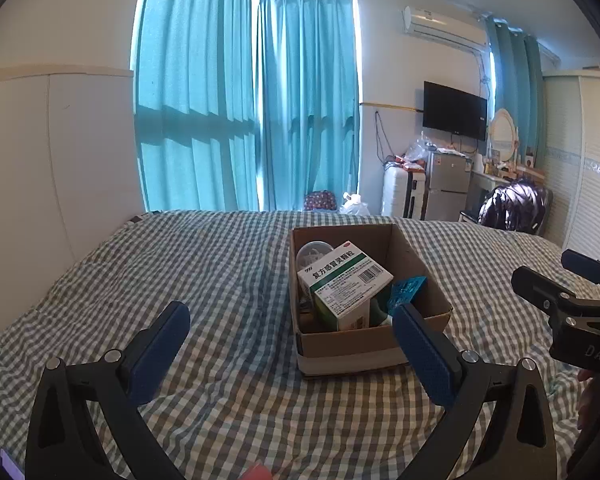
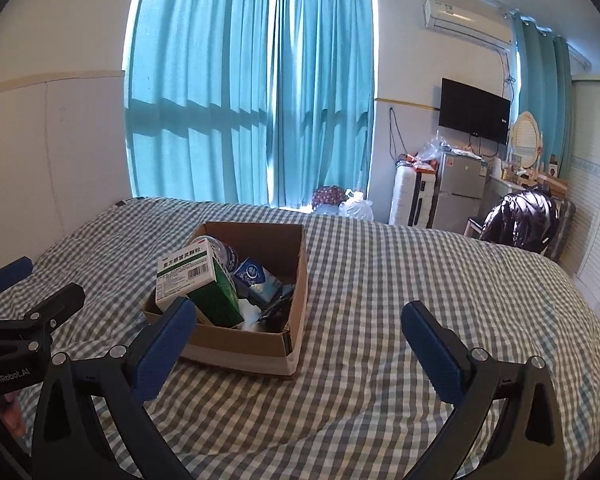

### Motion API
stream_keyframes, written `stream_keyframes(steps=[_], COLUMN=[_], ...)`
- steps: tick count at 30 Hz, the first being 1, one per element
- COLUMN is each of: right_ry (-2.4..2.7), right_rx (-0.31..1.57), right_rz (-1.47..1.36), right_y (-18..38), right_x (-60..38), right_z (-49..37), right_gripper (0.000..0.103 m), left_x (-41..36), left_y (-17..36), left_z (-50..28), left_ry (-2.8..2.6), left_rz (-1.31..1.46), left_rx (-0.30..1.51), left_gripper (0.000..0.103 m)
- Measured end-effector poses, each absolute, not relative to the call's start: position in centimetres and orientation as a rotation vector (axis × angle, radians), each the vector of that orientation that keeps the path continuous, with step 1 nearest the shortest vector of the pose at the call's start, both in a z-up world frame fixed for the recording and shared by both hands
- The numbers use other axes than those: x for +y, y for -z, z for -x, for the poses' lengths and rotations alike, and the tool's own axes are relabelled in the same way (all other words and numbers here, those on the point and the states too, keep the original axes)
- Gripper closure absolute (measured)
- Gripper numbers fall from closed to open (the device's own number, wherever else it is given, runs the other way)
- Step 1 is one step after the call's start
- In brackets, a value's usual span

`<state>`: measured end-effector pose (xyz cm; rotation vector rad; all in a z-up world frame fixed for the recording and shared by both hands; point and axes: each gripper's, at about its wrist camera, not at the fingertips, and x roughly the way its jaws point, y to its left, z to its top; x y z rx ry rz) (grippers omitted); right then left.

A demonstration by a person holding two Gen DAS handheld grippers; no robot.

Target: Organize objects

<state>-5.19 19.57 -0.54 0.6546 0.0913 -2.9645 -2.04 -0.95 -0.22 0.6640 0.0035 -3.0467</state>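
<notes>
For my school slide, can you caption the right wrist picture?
Two open grippers, right and left, hover over a checked bed beside a cardboard box holding a medicine box.

An open cardboard box (image 1: 414, 264) is sitting on the checked bedspread (image 1: 220, 272). A white-and-green medicine carton (image 1: 346, 284) is lying tilted on top of its contents, barcode facing up. A clear plastic bottle (image 2: 224, 254) is leaning behind it, and a blue packet (image 2: 250, 274) is lying beside it.
</notes>
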Motion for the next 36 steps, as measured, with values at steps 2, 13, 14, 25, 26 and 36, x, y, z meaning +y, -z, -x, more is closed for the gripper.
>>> stream_keyframes(steps=[2, 13, 14, 25, 26, 36], right_ry=[2.969, 2.969, 2.967, 2.961, 2.962, 2.959], right_rx=[0.098, 0.129, 0.123, 0.112, 0.112, 0.109], right_rz=[-0.649, -0.670, -0.672, -0.685, -0.684, -0.690], right_y=[0.50, 0.88, 0.90, 0.92, 0.92, 1.02], right_x=[19.53, 19.56, 19.65, 19.60, 19.60, 19.75], right_z=[5.05, 5.15, 5.16, 5.30, 5.24, 5.30], right_gripper=[0.000, 0.000, 0.000, 0.000, 0.000, 0.000], left_x=[-1.28, -0.87, -0.76, -0.56, -0.57, -0.58], left_y=[0.23, 0.18, 0.18, 0.09, 0.10, 0.00], left_z=[2.08, 1.93, 1.93, 1.91, 1.92, 1.77], left_ry=[3.042, 3.045, 3.044, 3.040, 3.040, 3.034], left_rz=[-0.669, -0.671, -0.670, -0.668, -0.667, -0.667], left_rx=[0.028, 0.007, 0.001, -0.010, -0.008, -0.009], left_gripper=[0.000, 0.000, 0.000, 0.000, 0.000, 0.000])
